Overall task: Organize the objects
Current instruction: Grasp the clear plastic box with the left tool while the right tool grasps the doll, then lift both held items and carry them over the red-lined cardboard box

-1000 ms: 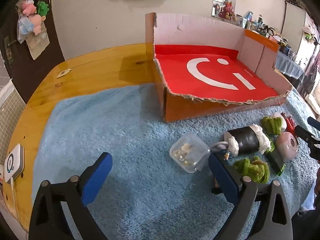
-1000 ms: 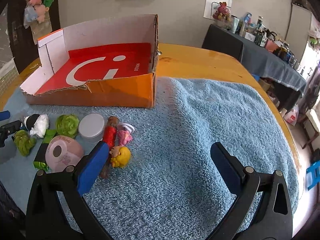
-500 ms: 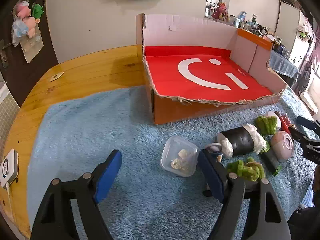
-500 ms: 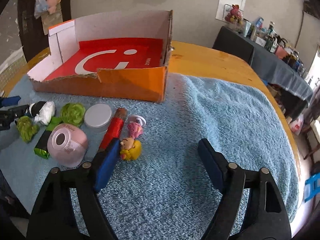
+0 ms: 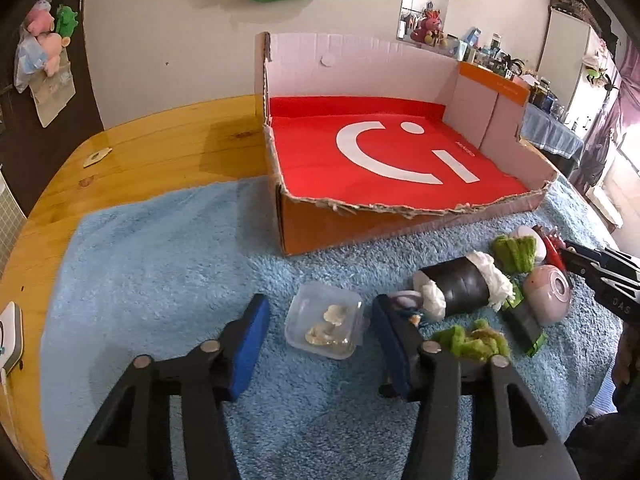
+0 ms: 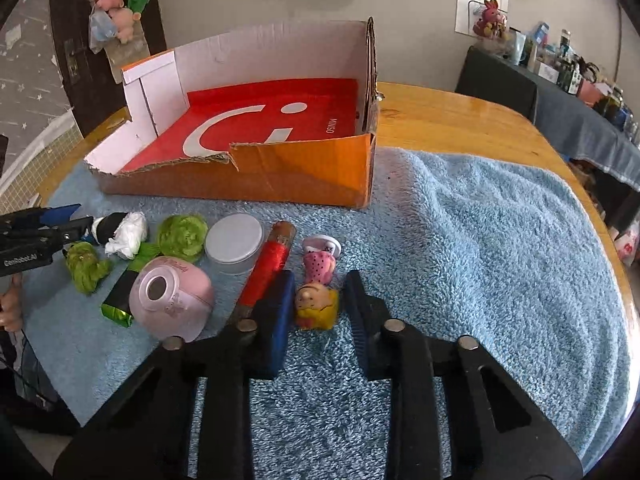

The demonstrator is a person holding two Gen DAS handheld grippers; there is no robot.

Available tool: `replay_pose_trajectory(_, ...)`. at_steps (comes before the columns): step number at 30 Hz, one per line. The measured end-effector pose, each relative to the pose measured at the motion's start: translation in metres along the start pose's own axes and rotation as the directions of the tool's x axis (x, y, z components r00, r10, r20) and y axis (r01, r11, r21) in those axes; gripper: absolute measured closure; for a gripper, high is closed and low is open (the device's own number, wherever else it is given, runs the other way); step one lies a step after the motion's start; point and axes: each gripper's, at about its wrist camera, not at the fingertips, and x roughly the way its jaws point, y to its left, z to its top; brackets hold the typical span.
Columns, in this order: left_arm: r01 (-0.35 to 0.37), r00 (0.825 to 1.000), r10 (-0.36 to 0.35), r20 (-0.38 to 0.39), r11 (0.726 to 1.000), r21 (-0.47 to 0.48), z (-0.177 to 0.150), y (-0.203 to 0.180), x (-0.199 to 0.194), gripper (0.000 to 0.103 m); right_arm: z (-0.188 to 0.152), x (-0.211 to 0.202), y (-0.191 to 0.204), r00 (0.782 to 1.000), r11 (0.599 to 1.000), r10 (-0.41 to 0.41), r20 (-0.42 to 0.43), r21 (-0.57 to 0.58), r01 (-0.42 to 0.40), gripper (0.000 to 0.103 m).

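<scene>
Both tools are closing in on their targets compared with a moment ago. The left tool, low in the frame, is now bracketing the tub, its blue pads standing apart on either side with gaps showing, so it is released and not yet gripping. The right tool is likewise straddling the doll at lower centre, pads narrower than before but seemingly not pressing. This suggests two pickups are about to begin, with the box in the upper middle waiting unfilled. The remaining clutter, the pink bowl, red tube and green bits, is sitting on the blue towel over the table. The tub's contents are looking pale and indistinct, and the left tool's right pad is hiding something small behind it.
</scene>
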Motion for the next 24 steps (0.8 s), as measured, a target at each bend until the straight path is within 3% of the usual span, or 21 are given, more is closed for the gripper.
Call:
replay_pose_trajectory(10, 0.015, 1.000, -0.015, 0.024, 1.000, -0.017, -0.001, 0.000, -0.009, 0.060, 0.001, -0.015, 0.004, 0.998, 1.000, -0.017, 0.062, -0.011, 0.018, 0.083)
replay_pose_trajectory(24, 0.006, 0.981, -0.001, 0.192, 1.000, -0.026, 0.014, -0.007, -0.062, 0.060, 0.026, -0.057, 0.017, 0.980, 0.999, -0.010, 0.199, -0.038, 0.018, 0.083)
